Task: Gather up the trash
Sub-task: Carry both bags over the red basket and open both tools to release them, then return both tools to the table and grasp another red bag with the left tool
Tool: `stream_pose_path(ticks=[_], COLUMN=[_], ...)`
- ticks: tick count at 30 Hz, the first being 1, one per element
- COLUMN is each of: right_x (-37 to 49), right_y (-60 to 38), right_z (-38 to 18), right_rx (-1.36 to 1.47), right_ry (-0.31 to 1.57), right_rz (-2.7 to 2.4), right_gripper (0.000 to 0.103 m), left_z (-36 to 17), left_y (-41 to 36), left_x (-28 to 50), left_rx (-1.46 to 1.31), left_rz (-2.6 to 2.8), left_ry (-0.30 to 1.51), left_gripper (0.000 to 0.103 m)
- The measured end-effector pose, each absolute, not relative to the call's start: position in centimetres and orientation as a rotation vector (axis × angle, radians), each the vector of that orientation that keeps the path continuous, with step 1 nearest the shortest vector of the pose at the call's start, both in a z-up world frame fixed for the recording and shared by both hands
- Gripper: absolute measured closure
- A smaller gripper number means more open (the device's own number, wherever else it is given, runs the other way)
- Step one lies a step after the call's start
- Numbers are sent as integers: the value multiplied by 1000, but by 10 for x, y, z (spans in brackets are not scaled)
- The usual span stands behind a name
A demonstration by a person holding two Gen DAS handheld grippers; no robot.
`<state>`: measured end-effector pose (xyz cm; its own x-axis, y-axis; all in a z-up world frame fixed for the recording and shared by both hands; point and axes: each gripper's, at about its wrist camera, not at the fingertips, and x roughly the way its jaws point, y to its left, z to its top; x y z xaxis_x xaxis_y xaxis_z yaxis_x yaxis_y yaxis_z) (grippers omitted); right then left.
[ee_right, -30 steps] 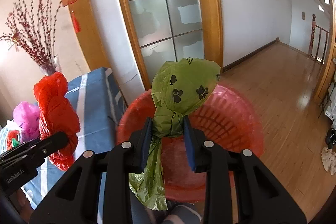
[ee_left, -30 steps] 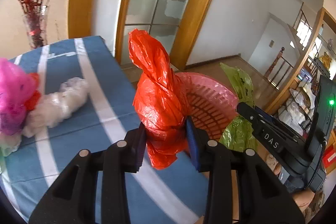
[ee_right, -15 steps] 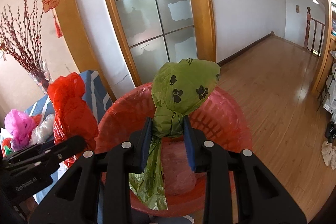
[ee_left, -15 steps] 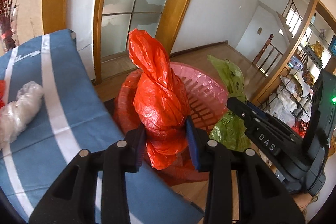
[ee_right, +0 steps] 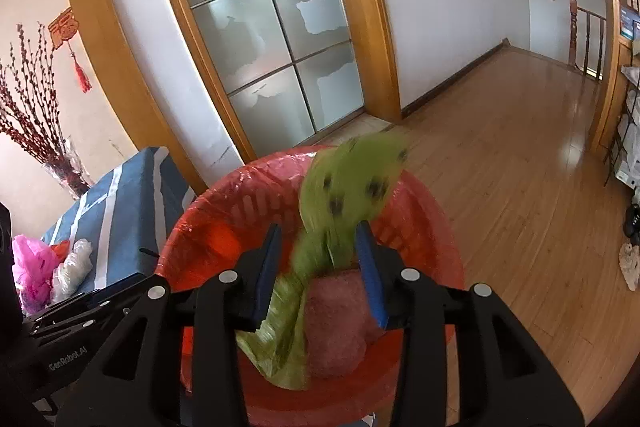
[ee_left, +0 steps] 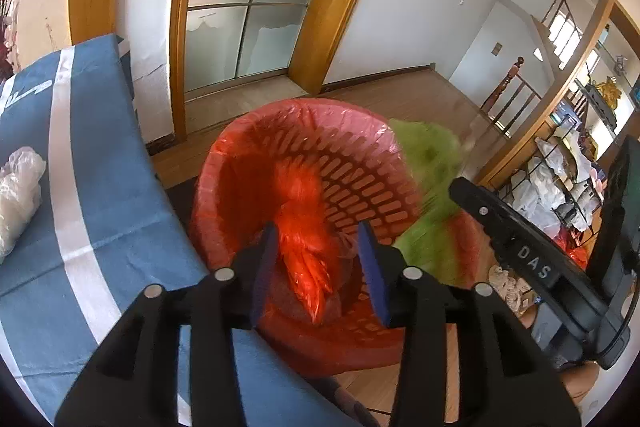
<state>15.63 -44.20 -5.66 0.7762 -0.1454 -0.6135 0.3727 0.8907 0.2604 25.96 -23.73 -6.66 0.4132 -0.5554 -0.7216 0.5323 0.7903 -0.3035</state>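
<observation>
Over the red basket (ee_left: 256, 163), at lower centre of both wrist views, the release step is in hand. The left gripper (ee_left: 320, 267) has just been opening its jaws; the red bag (ee_left: 306, 227) is blurred between the blue pads and appears to be dropping into the basket, clear of both pads. The right gripper (ee_right: 320, 267) has likewise just been opening; the green paw-print bag (ee_right: 352, 187) is motion-blurred between its jaws. Its tail hangs at the lower left of the gap, and it may brush the right pad, but the blur prevents a firm reading. Neither gripper clamps its bag at this moment.

Both grippers point forward and downward into the basket mouth, side by side. The right gripper's body shows at the right edge of the left wrist view, and the left gripper's body at the lower left of the right wrist view.

The basket stands on the wooden floor just beside the blue striped table (ee_left: 92, 187). A clear plastic bag (ee_left: 18, 195) lies on the table at the left edge of the left wrist view. A pink bag (ee_right: 32, 267) lies next to it in the right wrist view.

Next move, as judged: confirm both bags settle inside the basket, draw both grippers back from the rim, then return to the table for the remaining bags with jaws open.
</observation>
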Motion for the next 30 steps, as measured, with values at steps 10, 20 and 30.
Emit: stream_pose_path(ticks=[10, 20, 30], right_x=[142, 141, 149], right_y=[-440, -394, -325], right_z=[-52, -35, -26], right_rx=[338, 250, 177], right_ry=[617, 593, 600], right_rz=[-337, -235, -94], right_gripper=[46, 45, 45], left_z=[-63, -36, -1], left_y=[-200, -119, -6], left_x=[246, 219, 202], left_rx=[-18, -36, -92], left_rz=[-569, -380, -144], left_ry=[870, 772, 671], left_gripper=[43, 40, 37])
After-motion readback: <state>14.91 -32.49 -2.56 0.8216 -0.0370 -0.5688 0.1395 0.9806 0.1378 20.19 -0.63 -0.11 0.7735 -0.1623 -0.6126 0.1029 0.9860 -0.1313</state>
